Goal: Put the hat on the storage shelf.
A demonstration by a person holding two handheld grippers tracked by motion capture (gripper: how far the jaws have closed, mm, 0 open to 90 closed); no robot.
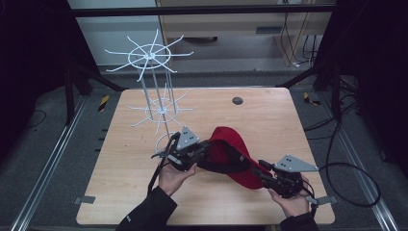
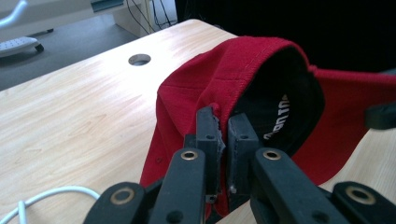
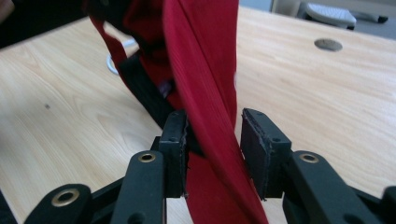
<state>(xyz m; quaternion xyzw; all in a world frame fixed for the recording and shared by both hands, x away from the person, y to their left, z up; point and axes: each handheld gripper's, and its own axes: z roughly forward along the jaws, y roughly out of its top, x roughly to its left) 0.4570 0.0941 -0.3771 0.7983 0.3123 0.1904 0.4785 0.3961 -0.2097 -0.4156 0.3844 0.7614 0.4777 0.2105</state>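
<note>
A red cap (image 1: pixel 230 144) with a black lining hangs just above the wooden table (image 1: pixel 139 192), between my two grippers. My left gripper (image 1: pixel 204 148) is shut on the cap's rim; in the left gripper view its pads (image 2: pixel 223 128) pinch the red edge (image 2: pixel 224 79) next to the black inside. My right gripper (image 1: pixel 260 173) is at the brim. In the right gripper view the brim (image 3: pixel 205 84) runs between the jaws (image 3: pixel 215 128), touching the left pad, with a gap to the right pad (image 3: pixel 257 140), so it stands open.
A white wire display rack (image 1: pixel 151 55) with two tiers of hooks stands at the table's back left, its ring base (image 1: pixel 166 141) just left of my left gripper. A round cable hole (image 1: pixel 237 100) sits near the far edge. Cables lie on the floor at the right.
</note>
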